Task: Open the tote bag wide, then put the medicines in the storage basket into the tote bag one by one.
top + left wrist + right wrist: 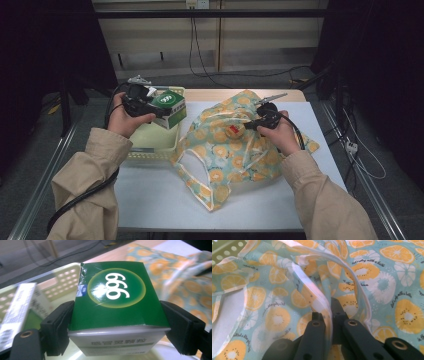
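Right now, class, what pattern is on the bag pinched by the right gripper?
Orange slices on pale blue-green fabric bag, clearest in the right gripper view.

Both forearms wear loose beige jacket sleeves with gathered cuffs. The left gripper (159, 108) has a black body, and a thick black cable trails from it along the left sleeve. In its own view its black jaws are broad, blocky pads, with a brass-ringed screw hole below the left one. The right gripper (244, 126) is black too, with a grey three-cornered plate on top; its jaws carry round brass-ringed screw holes.
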### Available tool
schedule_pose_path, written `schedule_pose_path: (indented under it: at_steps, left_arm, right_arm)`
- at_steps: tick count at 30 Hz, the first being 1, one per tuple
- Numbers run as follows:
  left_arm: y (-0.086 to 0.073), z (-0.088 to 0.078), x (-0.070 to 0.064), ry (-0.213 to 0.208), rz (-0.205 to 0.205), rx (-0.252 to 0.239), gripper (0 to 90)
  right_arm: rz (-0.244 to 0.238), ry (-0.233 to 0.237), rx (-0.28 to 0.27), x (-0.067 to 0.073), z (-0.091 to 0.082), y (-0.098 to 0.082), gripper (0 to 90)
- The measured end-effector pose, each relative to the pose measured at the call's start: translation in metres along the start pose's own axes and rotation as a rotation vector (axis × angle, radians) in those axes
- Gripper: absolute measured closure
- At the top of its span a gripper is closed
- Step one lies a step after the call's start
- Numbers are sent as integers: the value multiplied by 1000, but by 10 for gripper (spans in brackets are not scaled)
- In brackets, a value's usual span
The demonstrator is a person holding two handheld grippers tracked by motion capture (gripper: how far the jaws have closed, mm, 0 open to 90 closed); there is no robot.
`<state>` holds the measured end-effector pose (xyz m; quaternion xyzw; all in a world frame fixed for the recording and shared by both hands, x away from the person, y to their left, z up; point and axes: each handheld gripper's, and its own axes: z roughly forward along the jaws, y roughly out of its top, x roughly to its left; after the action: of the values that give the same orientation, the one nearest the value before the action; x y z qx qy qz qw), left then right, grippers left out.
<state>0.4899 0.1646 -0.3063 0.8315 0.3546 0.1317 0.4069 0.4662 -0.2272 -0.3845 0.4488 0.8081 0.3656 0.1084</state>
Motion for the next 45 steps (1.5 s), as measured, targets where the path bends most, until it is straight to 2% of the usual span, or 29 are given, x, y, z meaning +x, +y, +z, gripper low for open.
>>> schedule_pose_path:
  at_steps: [5, 11, 14, 18, 22, 30, 35, 42, 43, 45]
  left_arm:
    - [5, 1, -25, -62, 61, 4, 164]
    - [6, 9, -49, -131, 86, 13, 165]
    - [5, 16, -58, -145, 112, 31, 165]
    - [3, 25, -71, -182, 121, 33, 165]
    - [-1, 36, -83, -196, 148, 39, 164]
    - [-9, 57, -98, -217, 167, 54, 164]
    - [-14, 71, -107, -229, 184, 81, 164]
    - [-22, 101, -125, -235, 201, 99, 164]
    - [-22, 106, -127, -255, 204, 99, 164]
    - [-22, 114, -135, -260, 212, 102, 164]
  right_arm:
    - [-2, 2, 1, 3, 2, 0, 900]
    - [-9, 4, -1, 4, 5, 1, 900]
    - [-4, 6, 1, 5, 5, 0, 900]
    - [-8, 4, 1, 6, 5, 0, 900]
    - [-12, 4, -2, 6, 3, 1, 900]
    - [-14, 1, -8, 5, -3, 1, 900]
    - [-20, 0, -9, 6, -3, 1, 900]
    - [-16, 2, -15, 6, -6, 2, 900]
    - [-17, 1, -17, 5, -7, 2, 900]
    - [-15, 1, -19, 4, -8, 3, 900]
